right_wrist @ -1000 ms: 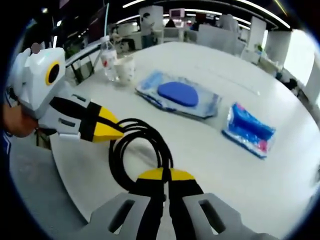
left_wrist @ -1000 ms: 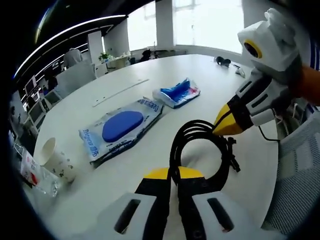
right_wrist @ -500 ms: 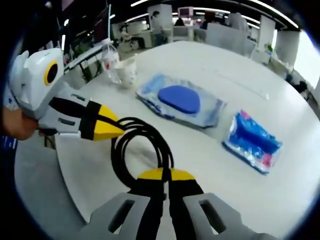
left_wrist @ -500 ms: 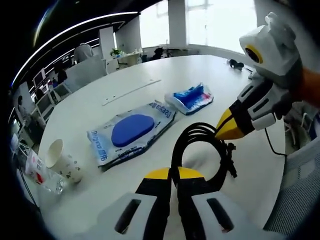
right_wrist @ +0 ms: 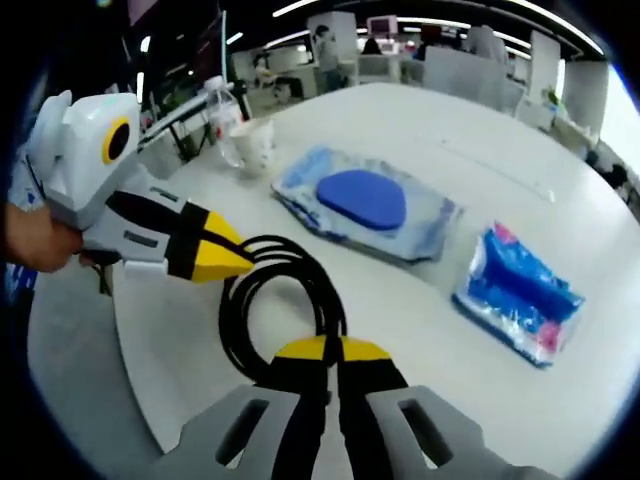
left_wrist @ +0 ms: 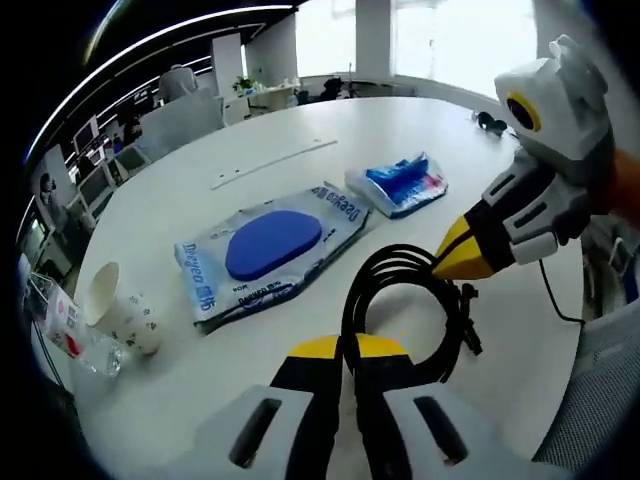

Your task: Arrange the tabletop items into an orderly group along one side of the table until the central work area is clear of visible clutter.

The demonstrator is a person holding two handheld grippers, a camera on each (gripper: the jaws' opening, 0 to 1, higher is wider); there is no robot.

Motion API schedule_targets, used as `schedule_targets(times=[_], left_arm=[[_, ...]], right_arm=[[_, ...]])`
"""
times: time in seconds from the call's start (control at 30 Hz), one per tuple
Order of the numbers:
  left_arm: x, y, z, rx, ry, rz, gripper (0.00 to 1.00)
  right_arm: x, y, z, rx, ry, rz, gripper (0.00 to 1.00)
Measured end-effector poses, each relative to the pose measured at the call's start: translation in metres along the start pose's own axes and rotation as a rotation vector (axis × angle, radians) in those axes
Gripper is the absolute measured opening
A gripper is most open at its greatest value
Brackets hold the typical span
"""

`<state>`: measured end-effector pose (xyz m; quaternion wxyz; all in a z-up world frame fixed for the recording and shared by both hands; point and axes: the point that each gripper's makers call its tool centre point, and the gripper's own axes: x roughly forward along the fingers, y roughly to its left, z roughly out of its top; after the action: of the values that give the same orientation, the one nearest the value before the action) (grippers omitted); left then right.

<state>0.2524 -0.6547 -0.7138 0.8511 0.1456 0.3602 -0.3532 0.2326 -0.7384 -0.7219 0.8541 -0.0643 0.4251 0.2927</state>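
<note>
Partly legible "Deeyeo" lettering on wipes pack point(left_wrist: 265, 250).

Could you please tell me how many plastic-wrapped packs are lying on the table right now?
2: the large wipes pack with the blue oval lies mid-table; the small blue pack lies beyond it, farther from the paper cup. Others may lie out of view.

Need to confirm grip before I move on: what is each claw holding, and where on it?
Both hold the coiled black cable: the left claw and right claw are each shut on opposite sides of the loop.

One coiled cable point(left_wrist: 405, 300), two wipe packs point(left_wrist: 268, 250), one paper cup point(left_wrist: 118, 312), one bottle point(left_wrist: 70, 338).
</note>
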Motion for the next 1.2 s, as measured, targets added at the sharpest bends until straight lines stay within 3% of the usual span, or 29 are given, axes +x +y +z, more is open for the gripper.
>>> schedule_targets(times=[0.27,0.67,0.97,1.07,1.2], left_arm=[[0.014,0.003,-0.005,-0.035,0.027,-0.01,0.02],[0.016,0.006,-0.01,-0.059,0.04,-0.008,0.02],[0.019,0.008,-0.01,-0.044,0.023,-0.006,0.03],[0.02,0.009,-0.008,0.018,0.016,0.005,0.04],[0.02,0.011,-0.008,-0.004,0.011,0.006,0.06]], right_arm=[[0.006,-0.003,-0.005,-0.015,0.01,0.019,0.0],[0.016,-0.005,-0.003,0.013,0.004,0.023,0.0],[0.017,-0.006,-0.005,0.039,-0.001,0.028,0.0],[0.018,-0.006,-0.005,0.051,-0.008,0.033,0.01],[0.018,-0.006,-0.005,0.046,-0.014,0.04,0.01]])
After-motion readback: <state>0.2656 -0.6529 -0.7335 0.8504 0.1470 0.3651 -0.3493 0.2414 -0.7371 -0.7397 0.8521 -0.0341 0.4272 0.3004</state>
